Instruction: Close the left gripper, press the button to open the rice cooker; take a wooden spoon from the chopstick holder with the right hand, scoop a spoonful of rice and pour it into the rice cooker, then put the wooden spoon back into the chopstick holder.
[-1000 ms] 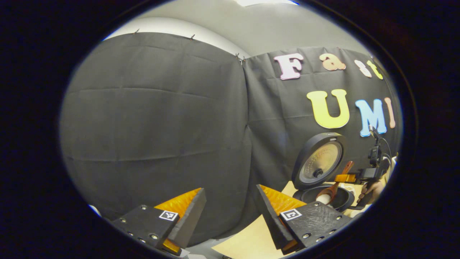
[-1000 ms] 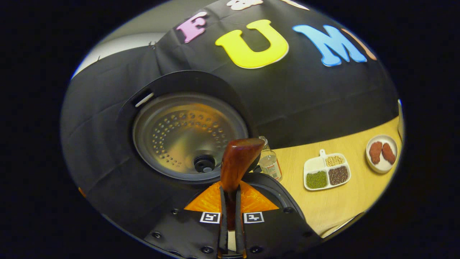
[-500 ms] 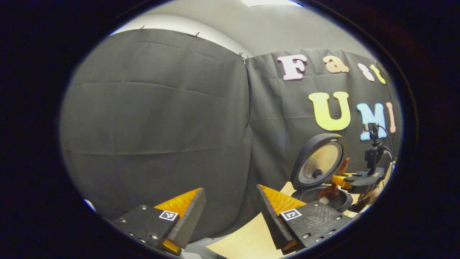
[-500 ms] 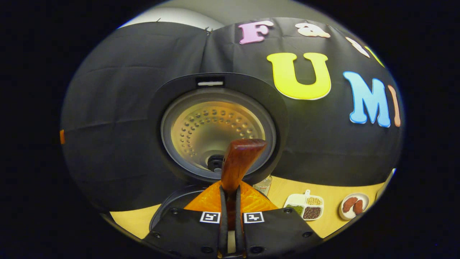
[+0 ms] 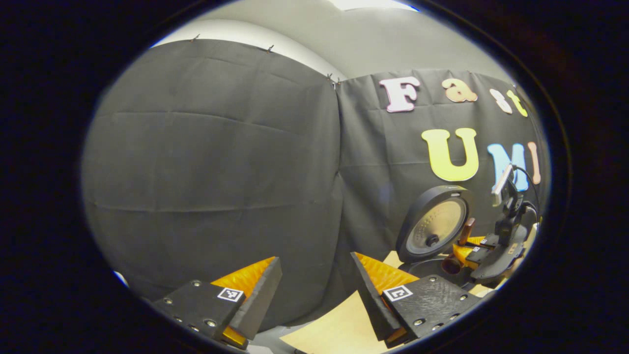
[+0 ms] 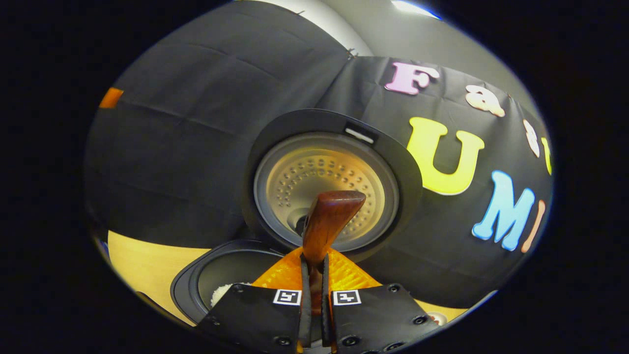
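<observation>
Right gripper view, bottom centre: we clamp the right gripper mid-handle on the stiff, light spoon; left gripper gapes wide.

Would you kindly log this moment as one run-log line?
phase: pouring | right gripper: shut on wooden spoon | rice cooker: lid open, rice inside | left gripper: open, idle

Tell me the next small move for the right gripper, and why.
Probably lift the wooden spoon clear of the rice cooker and start back toward the holder. The right gripper is shut on the handle, the lid stands open, and white rice already lies in the pot. In the left gripper view the spoon's bowl hangs tipped over the pot.
</observation>
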Motion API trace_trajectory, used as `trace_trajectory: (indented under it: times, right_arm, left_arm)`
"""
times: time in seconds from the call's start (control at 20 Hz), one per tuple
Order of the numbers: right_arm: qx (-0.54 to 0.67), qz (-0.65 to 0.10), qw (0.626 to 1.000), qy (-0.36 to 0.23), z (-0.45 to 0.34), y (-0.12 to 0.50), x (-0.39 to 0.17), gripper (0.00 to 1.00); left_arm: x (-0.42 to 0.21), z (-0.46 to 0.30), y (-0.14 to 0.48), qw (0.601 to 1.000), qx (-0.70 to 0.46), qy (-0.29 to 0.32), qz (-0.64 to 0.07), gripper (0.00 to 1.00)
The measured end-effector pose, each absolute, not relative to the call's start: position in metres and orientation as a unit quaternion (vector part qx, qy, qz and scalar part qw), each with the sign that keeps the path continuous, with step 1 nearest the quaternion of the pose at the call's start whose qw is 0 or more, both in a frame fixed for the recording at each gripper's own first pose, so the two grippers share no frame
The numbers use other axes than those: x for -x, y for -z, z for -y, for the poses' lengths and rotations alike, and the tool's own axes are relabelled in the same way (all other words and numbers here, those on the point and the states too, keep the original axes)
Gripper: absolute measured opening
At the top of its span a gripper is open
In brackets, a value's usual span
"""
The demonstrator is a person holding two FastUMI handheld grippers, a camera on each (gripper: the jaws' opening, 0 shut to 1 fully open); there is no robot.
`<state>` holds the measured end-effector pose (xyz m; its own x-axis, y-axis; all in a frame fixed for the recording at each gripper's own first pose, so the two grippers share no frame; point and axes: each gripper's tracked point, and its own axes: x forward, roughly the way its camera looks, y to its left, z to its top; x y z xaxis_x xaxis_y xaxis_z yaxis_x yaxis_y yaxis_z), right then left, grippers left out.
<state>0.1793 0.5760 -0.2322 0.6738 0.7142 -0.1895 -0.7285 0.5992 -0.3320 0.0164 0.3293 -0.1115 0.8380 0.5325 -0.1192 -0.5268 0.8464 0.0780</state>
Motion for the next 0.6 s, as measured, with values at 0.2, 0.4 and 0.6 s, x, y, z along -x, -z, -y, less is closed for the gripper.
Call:
trace_trajectory:
  times: [0.2,0.4,0.6]
  right_arm:
    - [0.233,0.017,0.883,-0.408,-0.575,0.225,-0.178,0.10]
    - [0.180,-0.029,0.891,-0.415,-0.572,0.226,-0.175,0.07]
    - [0.048,-0.117,0.904,-0.408,-0.562,0.220,-0.169,0.10]
  left_arm:
    - [-0.019,-0.329,0.110,0.958,-0.017,-0.279,-0.067,0.87]
    - [-0.025,-0.324,0.102,0.959,-0.023,-0.275,-0.057,0.87]
    - [-0.034,-0.314,0.097,0.963,-0.020,-0.265,-0.051,0.87]
